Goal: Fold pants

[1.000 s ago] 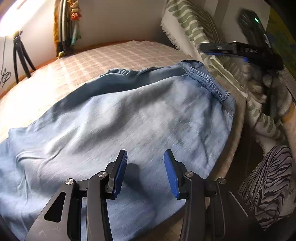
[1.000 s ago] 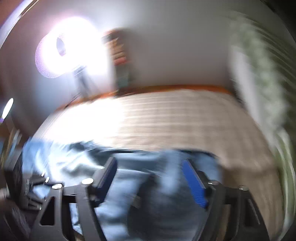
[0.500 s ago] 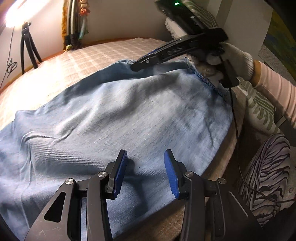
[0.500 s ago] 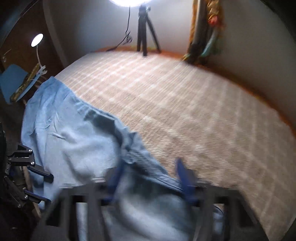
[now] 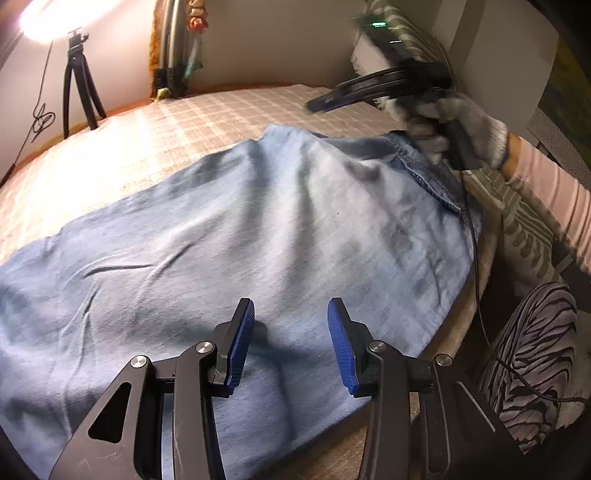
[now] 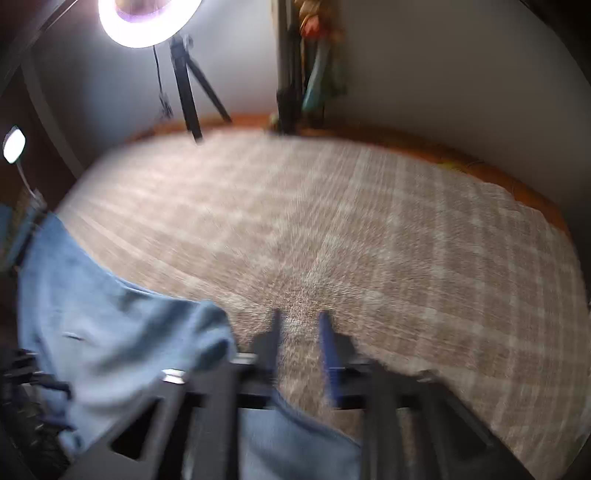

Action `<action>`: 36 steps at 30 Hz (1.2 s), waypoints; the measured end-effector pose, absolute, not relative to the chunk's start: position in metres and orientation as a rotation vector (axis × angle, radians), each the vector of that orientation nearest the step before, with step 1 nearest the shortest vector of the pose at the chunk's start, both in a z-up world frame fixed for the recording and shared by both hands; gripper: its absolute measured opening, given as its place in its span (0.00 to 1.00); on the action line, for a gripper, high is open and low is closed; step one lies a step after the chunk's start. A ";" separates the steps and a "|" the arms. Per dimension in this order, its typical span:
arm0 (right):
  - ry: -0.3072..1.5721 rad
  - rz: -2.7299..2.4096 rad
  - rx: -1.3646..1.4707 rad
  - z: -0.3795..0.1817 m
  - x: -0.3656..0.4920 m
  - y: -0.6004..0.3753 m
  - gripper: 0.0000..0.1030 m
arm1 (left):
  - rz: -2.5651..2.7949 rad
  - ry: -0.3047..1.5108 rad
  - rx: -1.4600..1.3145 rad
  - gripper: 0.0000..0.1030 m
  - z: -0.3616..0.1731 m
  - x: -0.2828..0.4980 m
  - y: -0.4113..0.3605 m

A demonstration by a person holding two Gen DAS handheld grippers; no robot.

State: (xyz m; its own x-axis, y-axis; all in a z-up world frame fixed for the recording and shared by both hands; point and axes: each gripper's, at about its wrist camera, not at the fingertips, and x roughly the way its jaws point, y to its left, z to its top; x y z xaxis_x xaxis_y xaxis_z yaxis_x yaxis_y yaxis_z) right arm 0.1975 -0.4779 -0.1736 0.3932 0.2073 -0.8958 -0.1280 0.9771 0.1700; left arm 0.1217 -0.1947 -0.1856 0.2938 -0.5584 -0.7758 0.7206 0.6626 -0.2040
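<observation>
Denim, light blue, soft: the washed pants [image 5: 229,236] lay spread on the beige checked bed [image 5: 184,122], waist by the near edge (limp, best pinched at the stitched waistband). Left hand-held gripper [image 5: 291,341] hovered spread, empty; right hand-held gripper [image 6: 299,343] was opening, nothing between. Ring light [image 6: 147,22] by wall.

My right gripper [image 6: 299,328] hangs blurred over the checked bedspread [image 6: 388,229], its jaws opening with only bare cover between them. The blue pants [image 6: 110,325] lie bunched just left, a ring light [image 6: 147,26] glaring beyond.
</observation>
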 end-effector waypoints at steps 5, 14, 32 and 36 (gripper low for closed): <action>1.090 0.090 0.142 -0.139 0.150 -0.550 0.70 | -0.860 0.943 0.206 0.39 -0.187 0.122 -0.196; 1.057 -0.044 0.501 -0.168 0.063 -0.662 0.88 | -0.861 0.948 0.232 0.39 -0.194 0.124 -0.206; 0.962 -0.067 0.437 -0.137 0.042 -0.611 0.15 | -0.835 0.940 0.228 0.39 -0.192 0.131 -0.210; 1.102 -0.132 0.385 -0.170 0.057 -0.607 0.18 | -0.812 0.937 0.208 0.39 -0.189 0.133 -0.200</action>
State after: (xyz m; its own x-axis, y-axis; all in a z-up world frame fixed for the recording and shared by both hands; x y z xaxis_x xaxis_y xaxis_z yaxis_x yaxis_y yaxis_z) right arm 0.0572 -0.6069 -0.1703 0.4521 0.0852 -0.8879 0.2921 0.9264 0.2376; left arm 0.1328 -0.2004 -0.1888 0.3271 -0.5291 -0.7830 0.6997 0.6925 -0.1756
